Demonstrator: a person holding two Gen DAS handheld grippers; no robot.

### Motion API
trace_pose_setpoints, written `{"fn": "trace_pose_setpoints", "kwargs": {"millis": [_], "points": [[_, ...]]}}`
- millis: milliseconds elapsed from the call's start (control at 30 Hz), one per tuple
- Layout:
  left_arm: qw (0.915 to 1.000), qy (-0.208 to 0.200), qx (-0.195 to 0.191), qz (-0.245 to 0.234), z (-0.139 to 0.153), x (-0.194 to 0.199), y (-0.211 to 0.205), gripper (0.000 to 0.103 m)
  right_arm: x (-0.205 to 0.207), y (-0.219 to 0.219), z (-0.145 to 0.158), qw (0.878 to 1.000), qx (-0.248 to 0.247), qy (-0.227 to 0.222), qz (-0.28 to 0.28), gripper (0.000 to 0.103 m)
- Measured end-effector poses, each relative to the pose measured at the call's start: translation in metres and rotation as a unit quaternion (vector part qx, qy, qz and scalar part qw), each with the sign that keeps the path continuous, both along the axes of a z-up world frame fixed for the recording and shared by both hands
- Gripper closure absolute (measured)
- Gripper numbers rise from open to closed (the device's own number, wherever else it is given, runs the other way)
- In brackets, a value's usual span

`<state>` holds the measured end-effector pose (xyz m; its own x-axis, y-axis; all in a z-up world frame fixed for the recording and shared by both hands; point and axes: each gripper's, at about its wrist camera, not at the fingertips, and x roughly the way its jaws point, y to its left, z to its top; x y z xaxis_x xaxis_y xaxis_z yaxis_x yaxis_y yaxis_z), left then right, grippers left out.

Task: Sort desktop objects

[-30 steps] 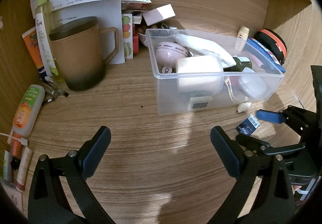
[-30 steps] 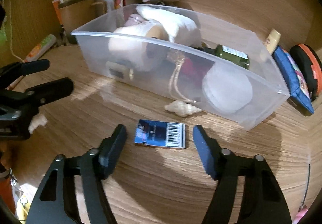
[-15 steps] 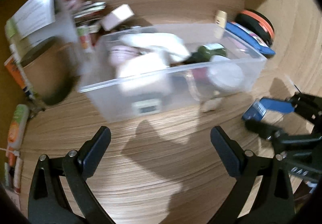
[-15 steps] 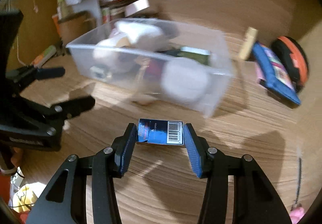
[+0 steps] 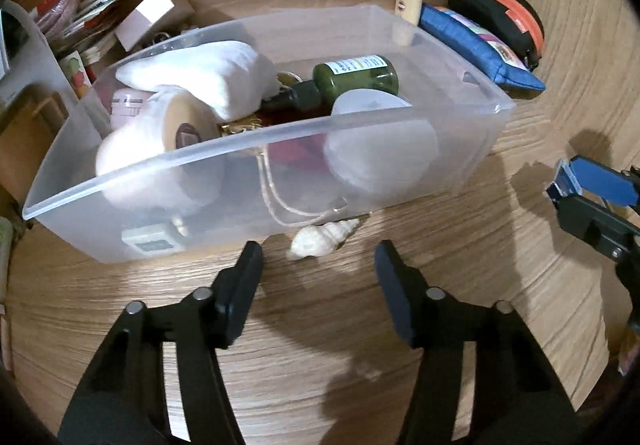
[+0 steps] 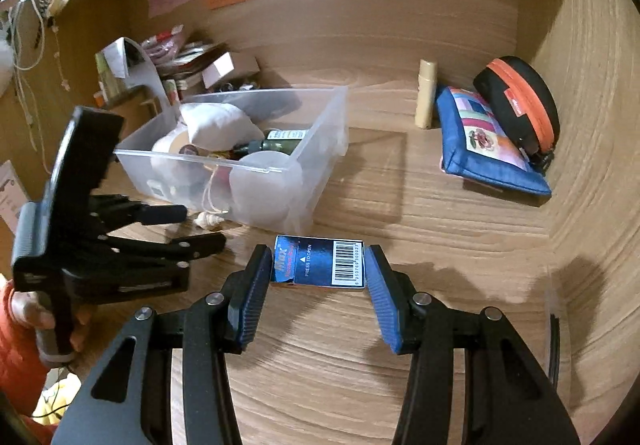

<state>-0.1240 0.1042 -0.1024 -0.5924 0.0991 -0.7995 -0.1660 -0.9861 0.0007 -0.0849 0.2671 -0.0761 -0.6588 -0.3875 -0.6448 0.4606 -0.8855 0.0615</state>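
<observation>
A clear plastic bin (image 5: 280, 141) (image 6: 316, 149) holds a paper roll, a white cloth, a green bottle (image 5: 356, 79) and other small items. A pale seashell (image 5: 320, 239) (image 6: 208, 220) lies on the wooden desk against the bin's front wall. My left gripper (image 5: 318, 269) hovers just in front of the shell with its jaws closing; the shell lies just beyond its fingertips, untouched. My right gripper (image 6: 318, 265) is shut on a small blue box with a barcode (image 6: 320, 263), lifted off the desk; the blue box (image 5: 566, 183) also shows at the right edge of the left wrist view.
A blue patchwork pouch (image 6: 484, 141), a black and orange round case (image 6: 520, 105) and a beige tube (image 6: 425, 93) stand at the back right. Papers, a pink box (image 5: 148, 21) and clutter fill the back left. A hand in an orange sleeve (image 6: 24, 325) holds the left gripper.
My left gripper swung right from the mug side to the shell and its jaws narrowed. My right gripper closed on the blue box and lifted it off the desk.
</observation>
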Motion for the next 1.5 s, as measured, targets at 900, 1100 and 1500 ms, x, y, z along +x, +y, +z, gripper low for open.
{"fn": "trace_pose_setpoints", "kwargs": {"millis": [900,1100,1500], "points": [[0.9985,0.045,0.025,0.016,0.022,0.029,-0.013,0.073,-0.011,-0.014,0.0,0.999,-0.032,-0.011,0.031,0.058],[0.9968,0.074,0.025,0.013,0.048,0.041,-0.027,0.073,-0.016,-0.028,0.009,0.999,-0.037,-0.003,0.037,0.058],[0.9912,0.126,0.04,0.013,0.095,0.039,-0.058,0.073,-0.026,-0.048,0.041,0.998,-0.039,0.035,0.038,0.058]]}}
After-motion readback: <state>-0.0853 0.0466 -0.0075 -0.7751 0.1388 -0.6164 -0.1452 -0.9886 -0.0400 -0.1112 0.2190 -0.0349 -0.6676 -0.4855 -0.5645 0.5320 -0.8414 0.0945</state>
